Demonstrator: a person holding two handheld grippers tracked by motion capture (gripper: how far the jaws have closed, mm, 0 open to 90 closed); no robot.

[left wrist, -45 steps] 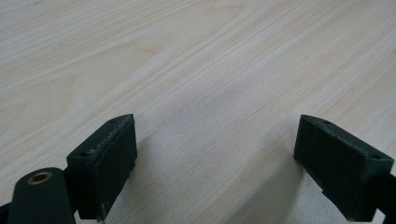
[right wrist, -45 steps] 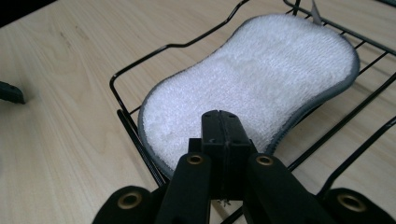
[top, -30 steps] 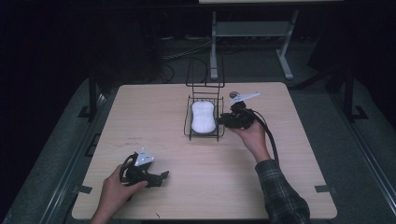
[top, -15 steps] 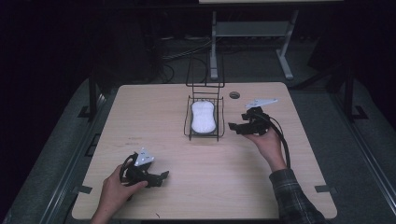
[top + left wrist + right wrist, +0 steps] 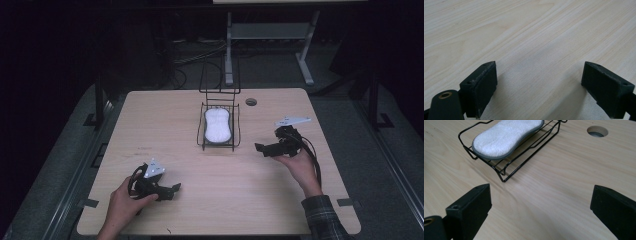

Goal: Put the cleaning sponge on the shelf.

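The left gripper (image 5: 167,191) lay low over the near left part of the wooden table (image 5: 165,115), held in the person's left hand (image 5: 124,202). Its jaws stood wide apart with nothing between them, bare wood showing in the gap in the left gripper view.

At the table's middle, toward the far edge, a black wire rack (image 5: 219,127) rested on the wood. A white sponge (image 5: 217,125) lay flat inside it.

A round hole (image 5: 251,102) sat in the tabletop just right of the rack.

The right gripper (image 5: 265,148) was held in the right hand (image 5: 300,167) near the rack's right side, apart from it, jaws spread wide and empty.
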